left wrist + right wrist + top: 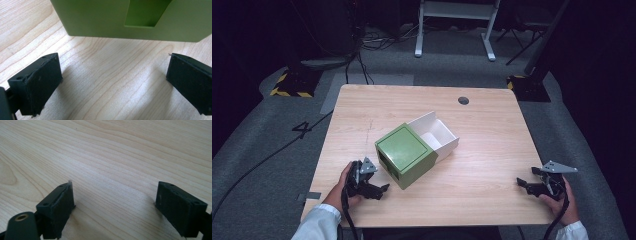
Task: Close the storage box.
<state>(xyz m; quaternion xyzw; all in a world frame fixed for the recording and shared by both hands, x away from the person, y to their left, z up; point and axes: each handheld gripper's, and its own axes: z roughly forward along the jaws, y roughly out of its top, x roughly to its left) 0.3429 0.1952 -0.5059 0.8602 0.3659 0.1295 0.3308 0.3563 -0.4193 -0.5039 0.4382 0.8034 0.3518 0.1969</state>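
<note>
High view: light wood table [492,150] w/ a round grey grommet [463,100] near its far edge; grey carpet floor around it, cables trailing across, a white frame's legs [454,30] at the back, yellow-black hazard-striped bases at both far corners, room otherwise dark; a "4" marked on the floor at left.

Green box [406,154] sits mid-table, turned at an angle to the table's edges; a white drawer [438,135] slid partway out of its far-right side, open top; a rectangular slot in the green face turned toward the left gripper.

Left gripper [379,190] held low near the table's near-left, hand [347,186] wrapped round the body, white sleeve [319,224] coming in from the bottom, jaws aimed right toward the box's near corner; left gripper view: jaws spread wide, nothing between them but bare wood; box [135,18] just ahead, not touching.

Right gripper [523,184] near the table's near-right edge, hand [562,200] behind it, grey plate on top, jaws pointing left, well apart from the box; right gripper view: jaws wide apart over bare wood grain [112,157], holding nothing.

Room to move: open tabletop btw box and right gripper; wide bare strip along the far edge; left gripper close to the near edge, box just beside it.
</note>
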